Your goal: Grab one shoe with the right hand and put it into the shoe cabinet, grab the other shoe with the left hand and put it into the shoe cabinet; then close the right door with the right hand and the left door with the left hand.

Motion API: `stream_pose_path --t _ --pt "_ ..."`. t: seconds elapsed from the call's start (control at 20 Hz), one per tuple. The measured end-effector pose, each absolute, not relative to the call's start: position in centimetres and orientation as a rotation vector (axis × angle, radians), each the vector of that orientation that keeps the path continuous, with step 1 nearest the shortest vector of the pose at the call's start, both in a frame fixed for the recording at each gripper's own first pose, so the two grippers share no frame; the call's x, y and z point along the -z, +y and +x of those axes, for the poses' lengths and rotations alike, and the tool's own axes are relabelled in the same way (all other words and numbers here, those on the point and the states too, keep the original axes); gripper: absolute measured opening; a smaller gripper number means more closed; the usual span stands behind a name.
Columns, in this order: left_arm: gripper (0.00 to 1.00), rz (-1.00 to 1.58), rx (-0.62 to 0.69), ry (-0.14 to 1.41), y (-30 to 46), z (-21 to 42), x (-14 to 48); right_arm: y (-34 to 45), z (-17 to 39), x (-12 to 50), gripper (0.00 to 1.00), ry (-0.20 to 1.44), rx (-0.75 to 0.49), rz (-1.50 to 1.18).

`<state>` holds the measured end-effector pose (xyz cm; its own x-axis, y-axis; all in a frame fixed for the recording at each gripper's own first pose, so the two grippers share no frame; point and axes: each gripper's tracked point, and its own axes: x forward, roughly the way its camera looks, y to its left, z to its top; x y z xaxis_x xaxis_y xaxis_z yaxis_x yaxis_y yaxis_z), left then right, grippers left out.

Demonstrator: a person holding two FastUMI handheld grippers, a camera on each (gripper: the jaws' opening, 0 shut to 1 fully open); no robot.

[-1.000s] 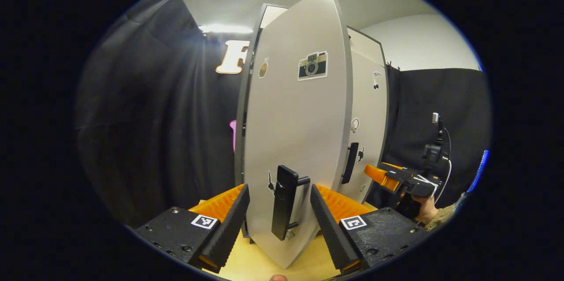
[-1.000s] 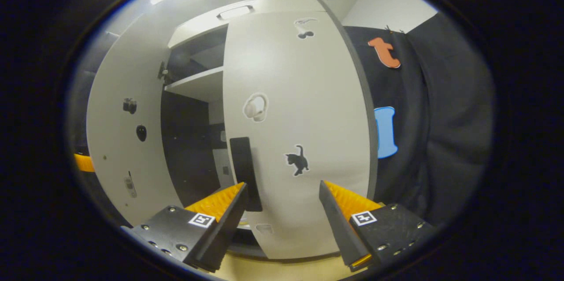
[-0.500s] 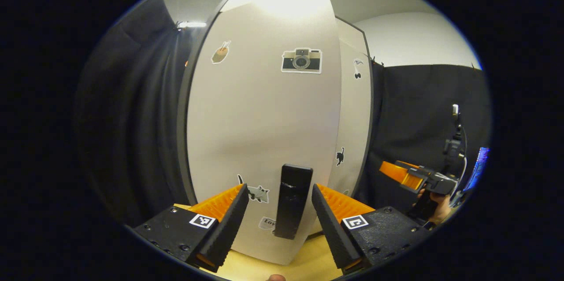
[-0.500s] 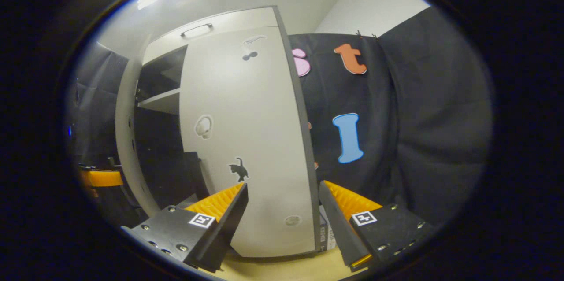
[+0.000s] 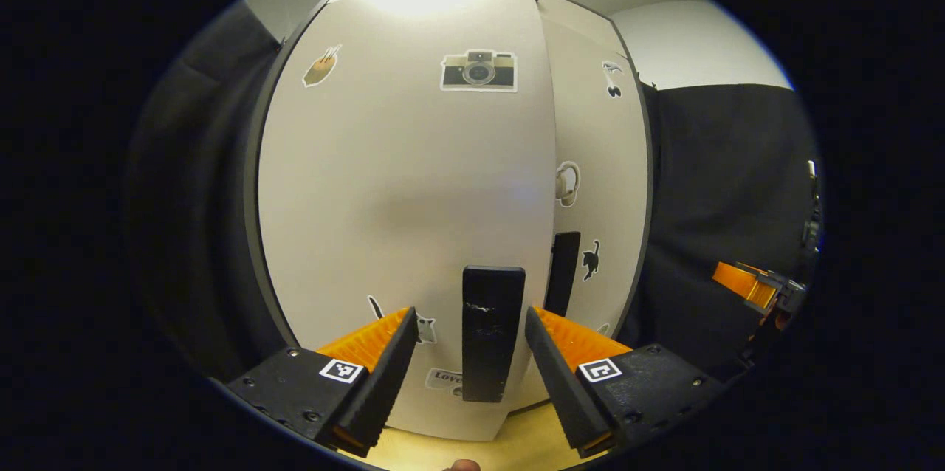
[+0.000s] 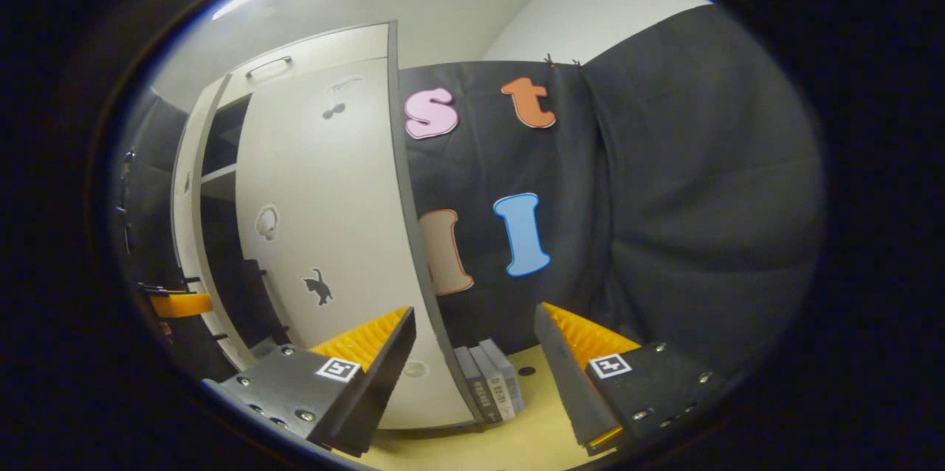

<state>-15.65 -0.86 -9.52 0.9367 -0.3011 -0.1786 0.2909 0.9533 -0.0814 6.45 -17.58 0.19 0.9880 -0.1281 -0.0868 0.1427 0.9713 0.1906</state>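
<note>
The left hand-held gripper [image 5: 468, 353] stood wide open, gripping nothing, with the left door's handle [image 5: 491, 331] between its fingers. The left door [image 5: 399, 183] looked almost shut beside the right door [image 5: 598, 183]; a straight, gentle push should seat it flush.

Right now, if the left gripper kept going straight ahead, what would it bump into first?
Probably the black handle on the left door. It stands right between the left gripper's open jaws, dead ahead, though how near is hard to judge.
</note>
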Motion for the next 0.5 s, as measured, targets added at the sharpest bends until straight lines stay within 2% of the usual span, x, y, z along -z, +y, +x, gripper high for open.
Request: stream_pose_path --t 0.35,0.5 --pt "0.92 -0.039 0.173 0.165 -0.8 -11.8 9.7 -19.4 6.8 0.1 0.97 0.071 0.155 0.202" --pt "0.90 -0.016 0.119 0.154 -1.2 -10.7 9.8 -19.0 7.4 0.1 0.96 0.072 0.140 0.190"
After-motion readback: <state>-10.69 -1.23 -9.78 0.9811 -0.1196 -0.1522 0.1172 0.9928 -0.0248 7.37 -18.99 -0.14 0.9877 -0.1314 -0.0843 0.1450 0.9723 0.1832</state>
